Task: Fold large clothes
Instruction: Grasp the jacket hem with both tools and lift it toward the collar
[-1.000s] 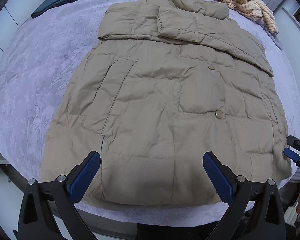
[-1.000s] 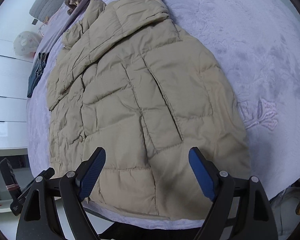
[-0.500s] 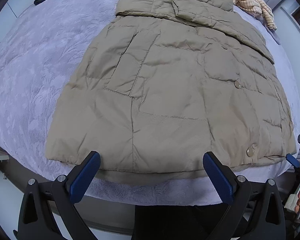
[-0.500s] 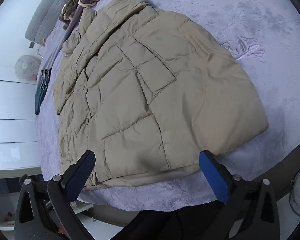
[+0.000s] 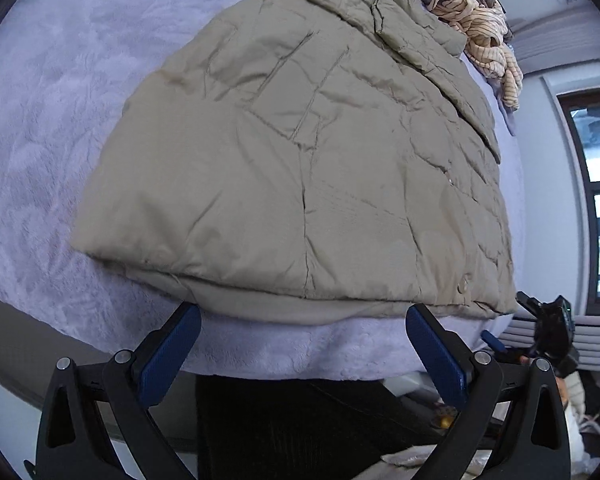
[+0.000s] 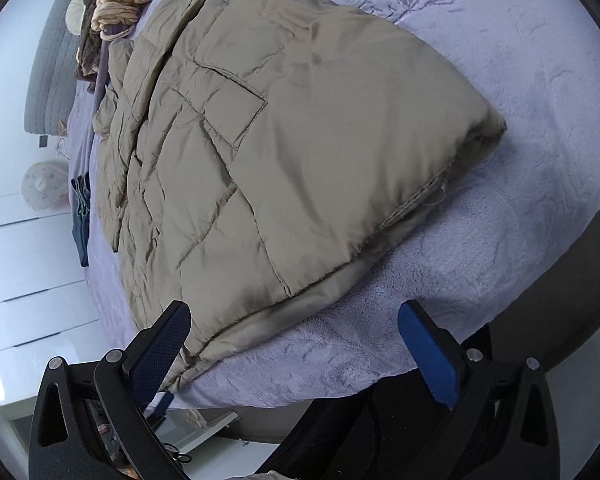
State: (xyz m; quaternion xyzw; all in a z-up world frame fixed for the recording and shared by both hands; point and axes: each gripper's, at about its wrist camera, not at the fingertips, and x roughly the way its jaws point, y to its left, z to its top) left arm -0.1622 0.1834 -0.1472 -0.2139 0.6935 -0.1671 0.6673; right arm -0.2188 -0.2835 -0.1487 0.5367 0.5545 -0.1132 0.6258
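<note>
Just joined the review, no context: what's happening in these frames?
A person with two handheld grippers is folding a beige puffer jacket laid on a bed with a lavender blanket. Both the left gripper and the right gripper are open, low at the jacket's near hem, gripping nothing yet. A striped garment lies heaped beyond the collar.
</note>
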